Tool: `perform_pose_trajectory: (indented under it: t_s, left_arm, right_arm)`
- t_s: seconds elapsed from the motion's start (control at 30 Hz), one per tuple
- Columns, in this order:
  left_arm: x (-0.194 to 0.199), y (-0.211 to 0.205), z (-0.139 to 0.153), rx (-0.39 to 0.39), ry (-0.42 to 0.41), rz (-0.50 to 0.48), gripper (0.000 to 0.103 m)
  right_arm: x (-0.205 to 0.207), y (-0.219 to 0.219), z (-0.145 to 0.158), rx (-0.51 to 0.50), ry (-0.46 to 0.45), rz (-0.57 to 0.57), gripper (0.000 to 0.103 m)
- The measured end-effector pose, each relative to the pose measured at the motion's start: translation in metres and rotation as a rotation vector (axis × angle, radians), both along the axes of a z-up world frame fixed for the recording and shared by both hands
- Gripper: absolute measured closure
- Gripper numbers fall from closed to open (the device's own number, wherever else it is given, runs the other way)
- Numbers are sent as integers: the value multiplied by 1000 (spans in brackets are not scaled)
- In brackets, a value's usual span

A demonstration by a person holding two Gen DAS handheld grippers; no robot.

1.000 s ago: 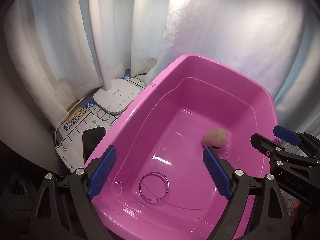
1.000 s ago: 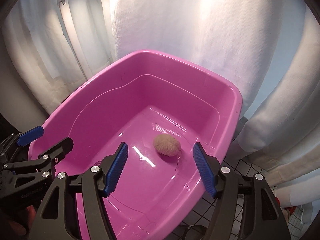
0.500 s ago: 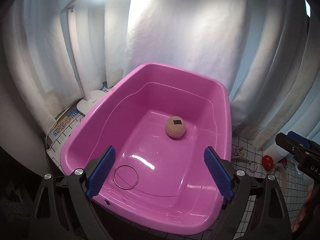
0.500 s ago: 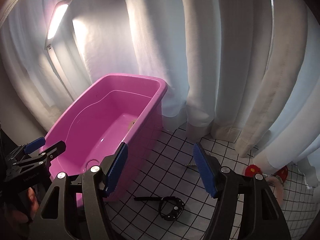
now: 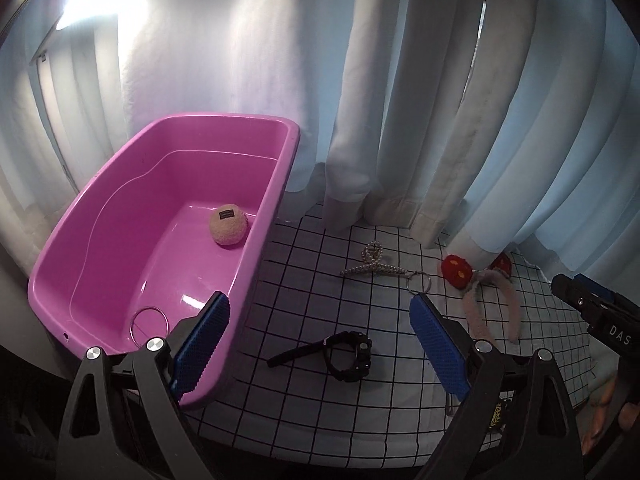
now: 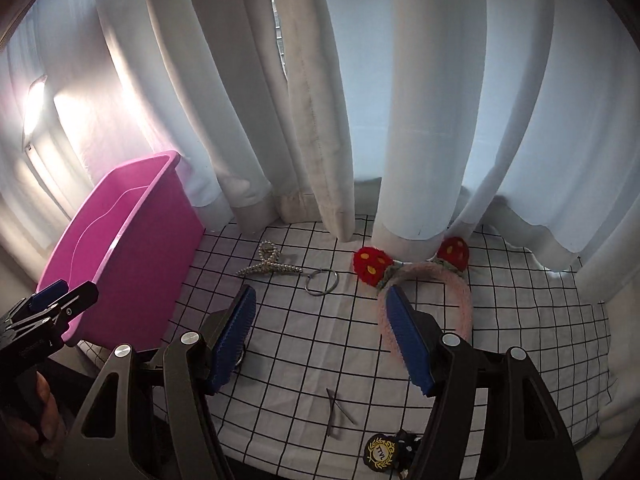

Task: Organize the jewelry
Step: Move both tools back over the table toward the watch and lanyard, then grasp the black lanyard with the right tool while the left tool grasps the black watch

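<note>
A pink tub [image 5: 264, 216] [image 6: 132, 264] stands at the left on a checked cloth. Inside lie a fuzzy beige ball [image 5: 228, 224] and a metal bangle [image 5: 149, 322]. On the cloth lie a black watch [image 5: 348, 356], a pearl hair claw [image 5: 374, 266] [image 6: 268, 266], a metal ring [image 5: 419, 282] [image 6: 322, 281] and a pink headband with red mushrooms [image 5: 492, 300] [image 6: 424, 276]. Dark hairpins [image 6: 336, 412] lie near the front edge. My left gripper [image 5: 320, 344] is open and empty, above the watch. My right gripper [image 6: 320, 344] is open and empty, above the cloth in front of the ring.
White curtains [image 6: 340, 100] hang right behind the cloth and touch it. A lit lamp [image 6: 34, 104] stands behind the tub. A small black and gold badge item [image 6: 380, 452] lies at the cloth's front edge. The cloth's right side is rumpled [image 6: 616, 360].
Both grippers have pulled back from over the tub and swung right over the checked cloth. The watch, hair claw, ring and headband have come into view. Both stay open and empty.
</note>
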State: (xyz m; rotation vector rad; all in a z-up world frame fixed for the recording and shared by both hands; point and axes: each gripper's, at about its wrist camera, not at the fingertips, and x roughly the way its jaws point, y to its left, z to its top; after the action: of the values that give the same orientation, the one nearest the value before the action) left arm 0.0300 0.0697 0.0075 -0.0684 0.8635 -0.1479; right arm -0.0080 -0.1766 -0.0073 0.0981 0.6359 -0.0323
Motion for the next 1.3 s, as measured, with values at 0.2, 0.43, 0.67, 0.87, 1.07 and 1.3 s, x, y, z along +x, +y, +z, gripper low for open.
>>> perform_pose_trajectory:
  t_s: [0.2,0.43,0.67,0.87,1.07,1.3]
  left_arm:
    - [-11,-30,-26,21,33,-35,12]
    - [-10,-41,-69,46,112,-45,12]
    - [0,-38,-109,91,190,-25,12]
    - [10,-45,-135,147,196,-69,12]
    - [28,-50,-161,136,241,-86,12]
    - [42,-53,-174,130,258,-81,12]
  right_arm:
    - [-30,-34,-35,5,49,-72,38]
    - [-46,-56,-104,21,184,-108,38]
    - [-47,-62,-160,59,286,-132,38]
    - [-48,-68,-179,73,315,-160,38]
    - [-51,-71,-189,82,330,-178,38]
    - [-55,-77,-197,98,347,-197,38]
